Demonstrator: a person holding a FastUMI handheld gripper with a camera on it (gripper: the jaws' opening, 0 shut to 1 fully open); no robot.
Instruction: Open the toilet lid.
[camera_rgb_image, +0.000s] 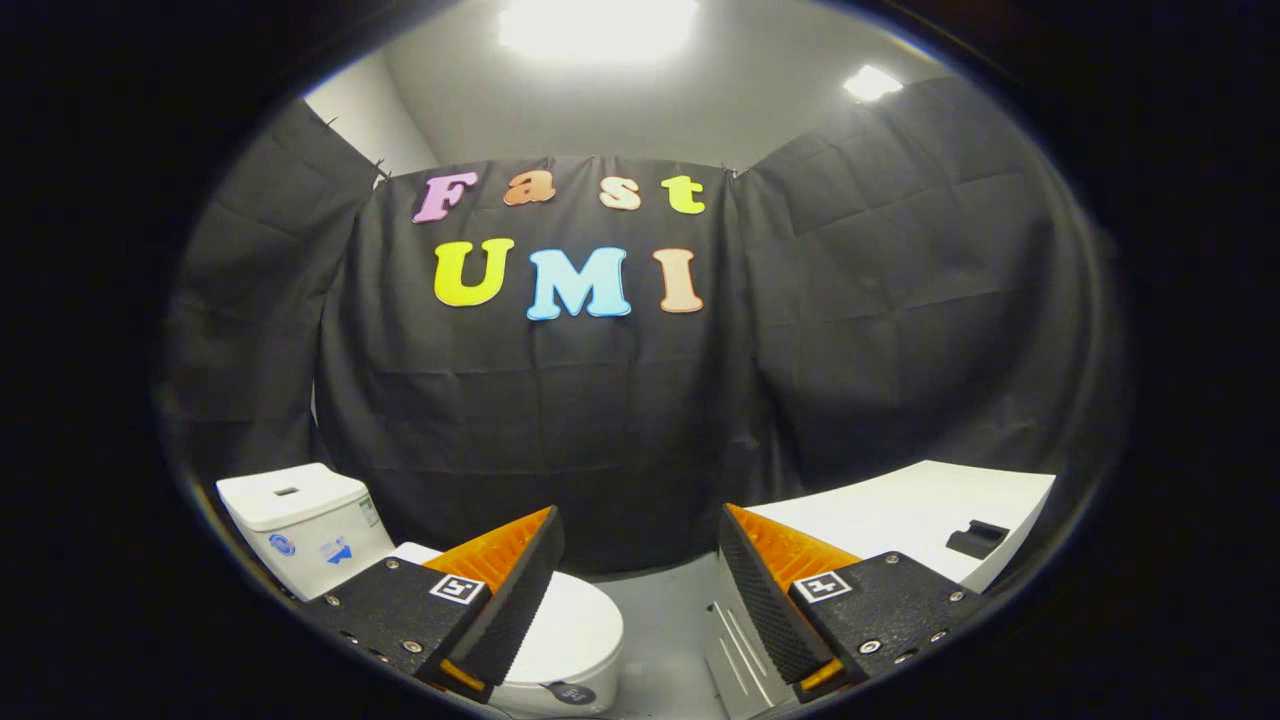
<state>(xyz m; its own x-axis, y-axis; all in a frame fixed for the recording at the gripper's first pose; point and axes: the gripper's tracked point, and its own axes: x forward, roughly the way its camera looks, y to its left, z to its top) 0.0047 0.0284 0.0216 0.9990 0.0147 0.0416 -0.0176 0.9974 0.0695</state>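
White ceramic toilet cistern (300, 520) at 8 o'clock, its glossy white toilet lid (570, 625) down flat, partly behind the left finger. Black-and-orange gripper (640, 590) fingers (510, 590) spread wide, gripping nothing. White desk (900, 510) at 4 o'clock, small black object (977, 538) on it.

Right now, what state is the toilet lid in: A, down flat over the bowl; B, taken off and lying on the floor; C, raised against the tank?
A: the toilet lid lies flat over the bowl, in front of the tank, while the gripper hangs above with jaws open and empty.
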